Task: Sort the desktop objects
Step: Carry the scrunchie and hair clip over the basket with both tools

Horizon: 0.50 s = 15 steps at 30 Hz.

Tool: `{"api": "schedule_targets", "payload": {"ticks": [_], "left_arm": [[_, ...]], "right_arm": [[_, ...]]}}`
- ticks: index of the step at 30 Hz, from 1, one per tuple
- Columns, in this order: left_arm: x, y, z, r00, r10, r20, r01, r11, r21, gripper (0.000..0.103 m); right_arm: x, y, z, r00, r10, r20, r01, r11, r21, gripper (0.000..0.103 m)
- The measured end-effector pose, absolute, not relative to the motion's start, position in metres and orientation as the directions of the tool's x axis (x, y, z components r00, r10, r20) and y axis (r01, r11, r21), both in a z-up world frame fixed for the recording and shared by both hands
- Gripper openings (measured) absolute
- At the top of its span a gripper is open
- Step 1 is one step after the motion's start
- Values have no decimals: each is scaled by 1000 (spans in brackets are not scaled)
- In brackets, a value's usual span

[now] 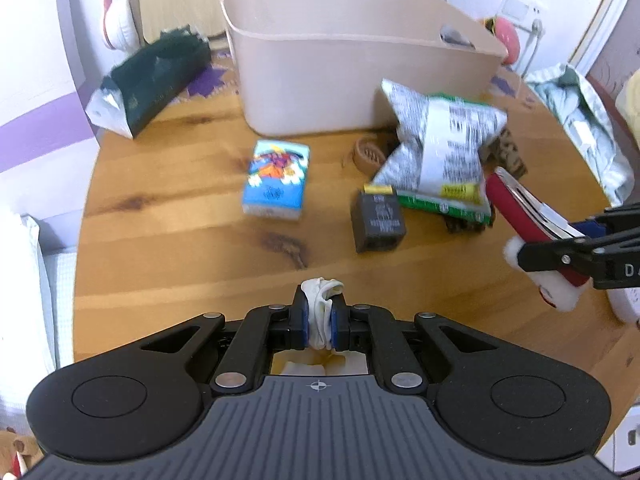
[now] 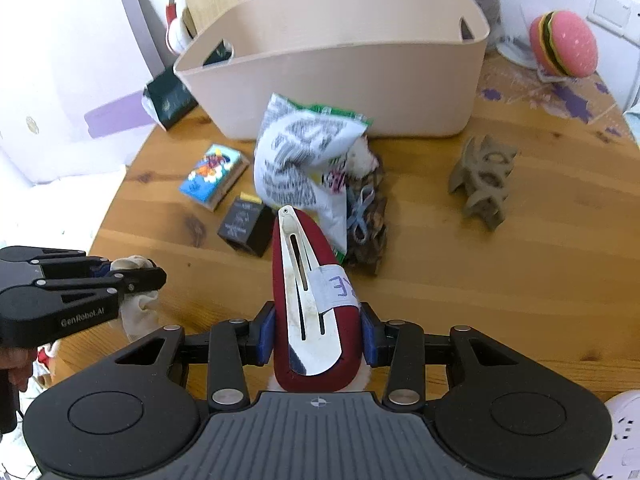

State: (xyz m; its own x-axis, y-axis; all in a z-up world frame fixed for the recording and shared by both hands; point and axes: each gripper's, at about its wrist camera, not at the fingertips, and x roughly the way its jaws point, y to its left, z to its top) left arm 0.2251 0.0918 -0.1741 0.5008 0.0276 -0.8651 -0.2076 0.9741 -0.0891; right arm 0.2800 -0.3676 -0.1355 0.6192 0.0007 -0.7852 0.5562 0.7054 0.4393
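My left gripper [image 1: 320,320] is shut on a crumpled white cloth [image 1: 322,304] above the near part of the round wooden table [image 1: 180,248]; it also shows in the right wrist view [image 2: 152,276]. My right gripper [image 2: 318,336] is shut on a dark red hair clip [image 2: 316,292] with a metal snap, also seen at the right in the left wrist view [image 1: 520,208]. A beige bin [image 1: 352,60] stands at the back. In front of it lie a blue tissue pack [image 1: 276,176], a black box [image 1: 378,220] and a snack bag [image 1: 436,148].
A dark green pouch [image 1: 152,76] lies left of the bin. A brown round lid [image 1: 370,154], a brown patterned cloth [image 2: 368,216] under the bag, a grey-brown carved piece [image 2: 482,176] and a burger toy [image 2: 564,44] are on the table. A pale bag [image 1: 588,128] lies far right.
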Motion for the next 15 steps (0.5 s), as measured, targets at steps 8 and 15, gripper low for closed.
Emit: {"api": "schedule_targets", "payload": {"ticks": [8,15], "left_arm": [[247,112,-134,547,26,-837,-216,970,-111,9],[266,118,-104,597,27,-802,-202,972,-117,9]], "right_arm": [[268,-387,-106,657,-86,-749,564,715,413,39],[257,-416,-83,683,-169,-710,583,712,391,39]]}}
